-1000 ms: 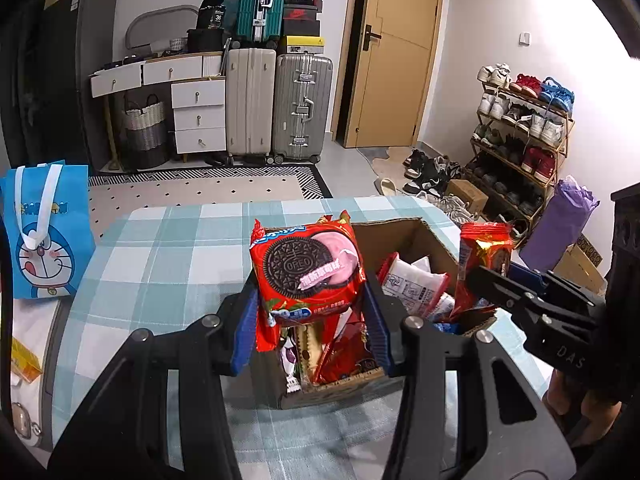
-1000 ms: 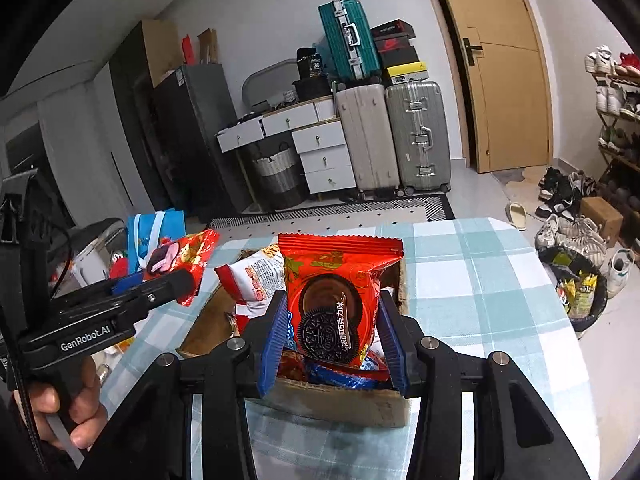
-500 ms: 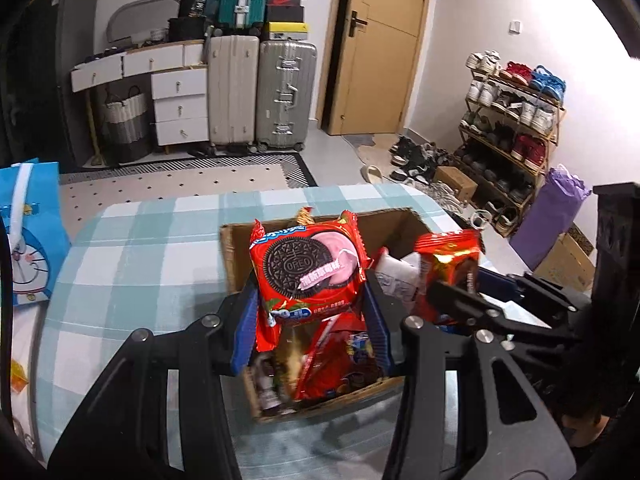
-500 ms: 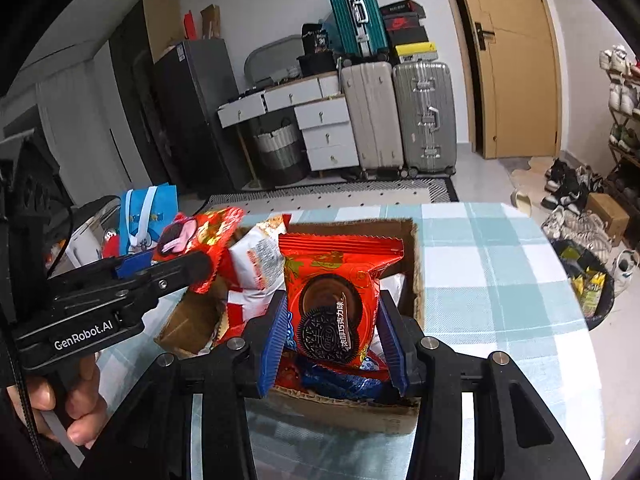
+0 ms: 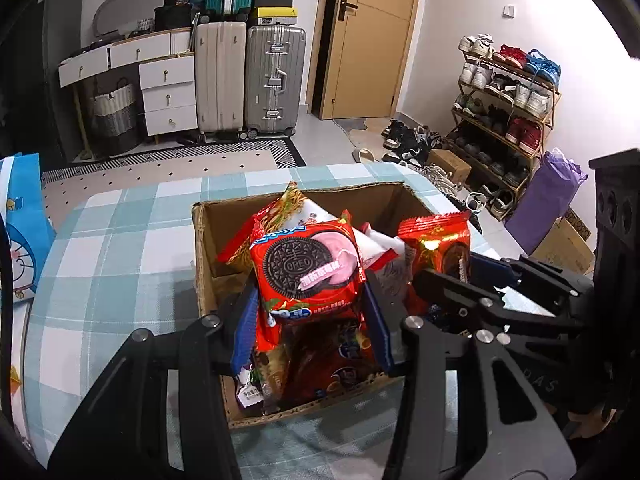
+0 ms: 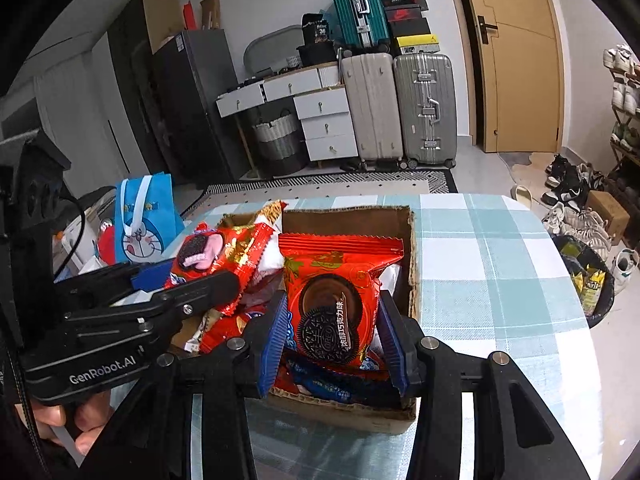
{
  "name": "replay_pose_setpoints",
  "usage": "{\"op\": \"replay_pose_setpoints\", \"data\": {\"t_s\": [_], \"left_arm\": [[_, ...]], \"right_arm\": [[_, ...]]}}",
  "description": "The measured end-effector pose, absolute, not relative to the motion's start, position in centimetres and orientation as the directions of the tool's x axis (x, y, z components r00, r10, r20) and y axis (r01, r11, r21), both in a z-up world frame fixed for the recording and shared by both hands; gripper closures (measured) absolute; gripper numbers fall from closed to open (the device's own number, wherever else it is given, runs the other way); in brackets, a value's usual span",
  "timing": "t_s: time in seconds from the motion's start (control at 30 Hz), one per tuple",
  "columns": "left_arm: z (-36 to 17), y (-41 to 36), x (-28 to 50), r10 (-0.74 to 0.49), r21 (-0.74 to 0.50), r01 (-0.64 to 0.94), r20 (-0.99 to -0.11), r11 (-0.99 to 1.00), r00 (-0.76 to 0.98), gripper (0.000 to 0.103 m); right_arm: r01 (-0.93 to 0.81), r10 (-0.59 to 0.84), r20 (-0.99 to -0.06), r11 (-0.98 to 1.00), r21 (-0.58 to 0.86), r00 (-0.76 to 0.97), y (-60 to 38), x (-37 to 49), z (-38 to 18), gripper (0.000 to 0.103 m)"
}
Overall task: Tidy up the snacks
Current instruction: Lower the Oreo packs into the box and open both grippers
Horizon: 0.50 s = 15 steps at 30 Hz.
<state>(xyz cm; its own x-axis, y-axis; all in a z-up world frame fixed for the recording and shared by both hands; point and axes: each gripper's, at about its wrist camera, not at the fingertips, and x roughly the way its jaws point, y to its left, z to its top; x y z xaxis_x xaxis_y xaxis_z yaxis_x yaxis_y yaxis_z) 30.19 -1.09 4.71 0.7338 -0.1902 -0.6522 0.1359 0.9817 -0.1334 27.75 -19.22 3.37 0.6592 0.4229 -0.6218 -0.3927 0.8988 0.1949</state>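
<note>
We hold both packs above the cardboard box (image 5: 304,200) on the checked surface (image 5: 120,248). Our left gripper (image 5: 308,312) is clamped on the strawberry Oreo pack (image 5: 308,268), our right gripper (image 6: 334,340) on the chocolate Oreo pack (image 6: 340,292). They look light, crinkly and slippery, with fragile biscuits inside, so we grip the flat sides gently.

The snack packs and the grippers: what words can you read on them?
"OREO" – on the pink-cream snack pack in the left gripper.
"OREO" – on the chocolate snack pack in the right gripper.
"GenRobot.AI" – on the left gripper's body, right wrist view.
Chinese lettering on both packs: too small to read.
</note>
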Motion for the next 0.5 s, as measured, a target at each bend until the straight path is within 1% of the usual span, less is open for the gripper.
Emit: {"op": "replay_pose_setpoints", "data": {"t_s": [0.3,0.4,0.5], "left_arm": [[3.1,-1.0,30.8,-0.174,-0.113,0.132,-0.677,0.985,0.716,0.059],[2.6,-1.0,30.9,-0.167,-0.109,0.127,-0.686,0.986,0.708,0.059],[2.4,-0.7,31.2,-0.163,-0.11,0.119,-0.688,0.987,0.707,0.059]], "right_arm": [[-0.409,0.432,-0.64,0.891,0.196,0.635,-18.6,28.3,2.4,0.059],[-0.398,0.407,-0.64,0.902,0.168,0.652,-18.7,28.3,2.5,0.059],[-0.408,0.426,-0.638,0.894,0.186,0.642,-19.0,28.6,2.6,0.059]]}}
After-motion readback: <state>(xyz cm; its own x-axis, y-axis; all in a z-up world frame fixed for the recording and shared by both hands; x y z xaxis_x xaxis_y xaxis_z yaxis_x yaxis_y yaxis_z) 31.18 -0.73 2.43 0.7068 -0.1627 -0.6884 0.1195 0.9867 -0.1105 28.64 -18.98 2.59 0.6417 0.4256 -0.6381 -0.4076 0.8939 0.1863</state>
